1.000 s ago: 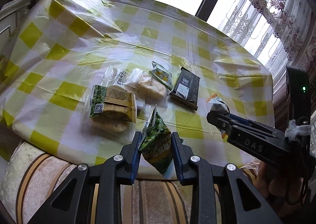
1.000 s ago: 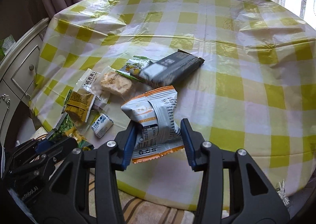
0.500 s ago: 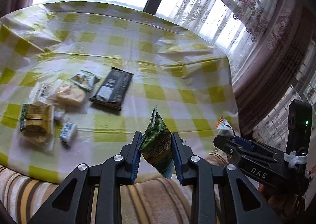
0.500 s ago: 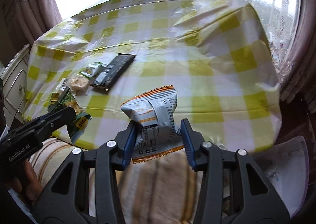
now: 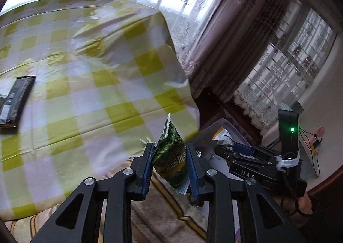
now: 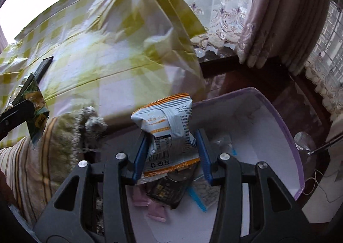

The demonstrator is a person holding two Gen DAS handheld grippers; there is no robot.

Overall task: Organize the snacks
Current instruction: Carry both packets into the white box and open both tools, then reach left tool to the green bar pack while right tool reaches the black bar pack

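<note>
While gripped, "DAS" on right gripper

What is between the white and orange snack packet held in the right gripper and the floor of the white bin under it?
Right wrist view: only air below the white-orange packet; further down, wrappers lie on the bin floor.

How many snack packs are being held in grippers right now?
2. A green pack sits clamped in the left gripper beside the table edge; a white-orange pack sits clamped in the right gripper over the bin. Others in the bin may be hidden.
</note>
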